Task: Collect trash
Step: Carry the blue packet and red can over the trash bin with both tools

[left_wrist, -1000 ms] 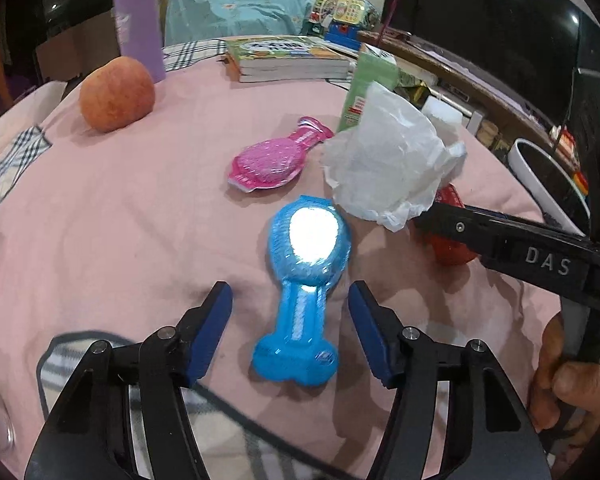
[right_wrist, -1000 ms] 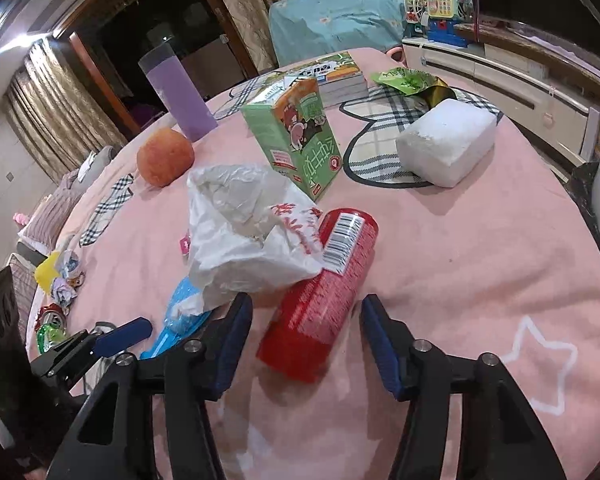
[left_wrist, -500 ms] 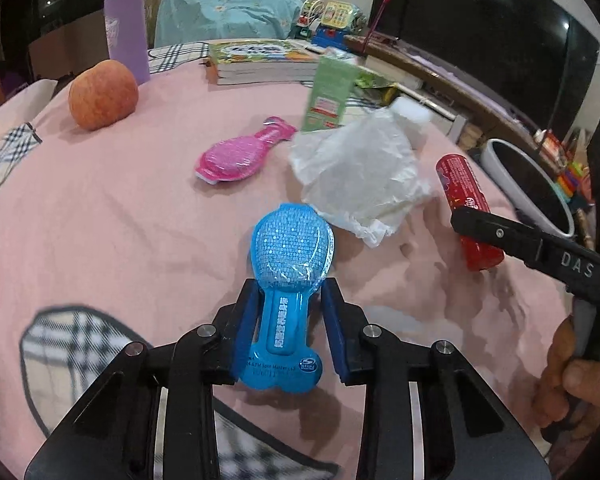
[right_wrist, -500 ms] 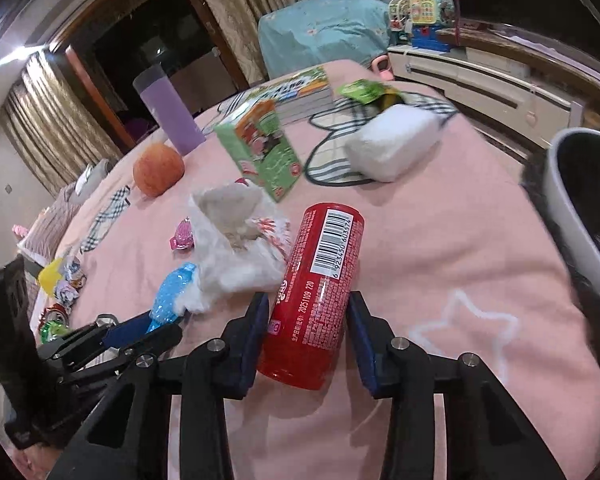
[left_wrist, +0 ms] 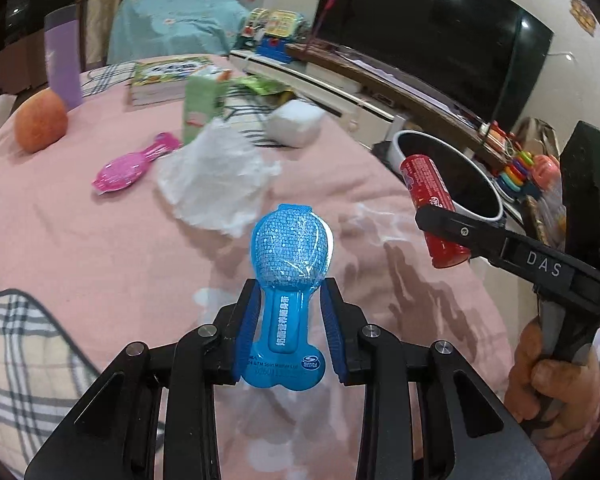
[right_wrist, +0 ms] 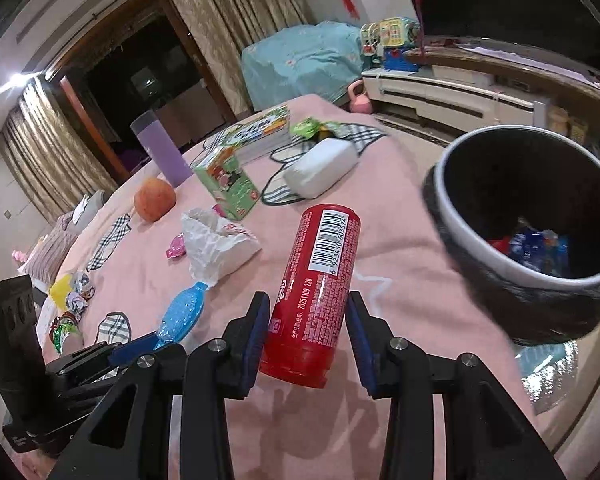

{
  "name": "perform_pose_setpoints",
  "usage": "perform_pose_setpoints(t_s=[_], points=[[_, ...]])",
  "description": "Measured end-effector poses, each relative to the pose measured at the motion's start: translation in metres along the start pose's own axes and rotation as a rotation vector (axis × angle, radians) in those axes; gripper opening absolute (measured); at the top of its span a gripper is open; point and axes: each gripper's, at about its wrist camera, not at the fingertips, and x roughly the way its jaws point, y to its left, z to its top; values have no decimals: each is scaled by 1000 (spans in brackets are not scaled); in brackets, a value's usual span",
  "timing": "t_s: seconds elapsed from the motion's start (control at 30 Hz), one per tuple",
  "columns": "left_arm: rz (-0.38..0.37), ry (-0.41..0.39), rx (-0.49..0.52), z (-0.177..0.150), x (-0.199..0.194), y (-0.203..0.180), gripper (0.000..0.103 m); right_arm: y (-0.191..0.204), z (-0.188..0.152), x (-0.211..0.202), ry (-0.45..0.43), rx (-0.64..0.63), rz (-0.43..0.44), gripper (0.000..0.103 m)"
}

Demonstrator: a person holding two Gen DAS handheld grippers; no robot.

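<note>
You are gripping the blue blister pack (left_wrist: 290,276) in the left tongs (left_wrist: 288,320) and the red can (right_wrist: 316,296) in the right tongs (right_wrist: 306,332), both lifted near the bin (right_wrist: 500,264); the crumpled wrapper (left_wrist: 216,176) and pink pack (left_wrist: 128,166) are still lying on the worktop (left_wrist: 80,240).

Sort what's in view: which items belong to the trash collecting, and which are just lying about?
Job: blue wrapper in left gripper; red can in right gripper; trash bin; crumpled white bag; pink wrapper.

Lying about: orange fruit, purple cup, books.
</note>
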Motion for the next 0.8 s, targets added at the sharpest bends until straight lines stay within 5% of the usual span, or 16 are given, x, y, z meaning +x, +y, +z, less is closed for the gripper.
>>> perform_pose_setpoints(t_s=[0.8], points=[[-40, -1, 97, 27, 21, -66, 30, -59, -4, -46, -71, 78, -30, 39]])
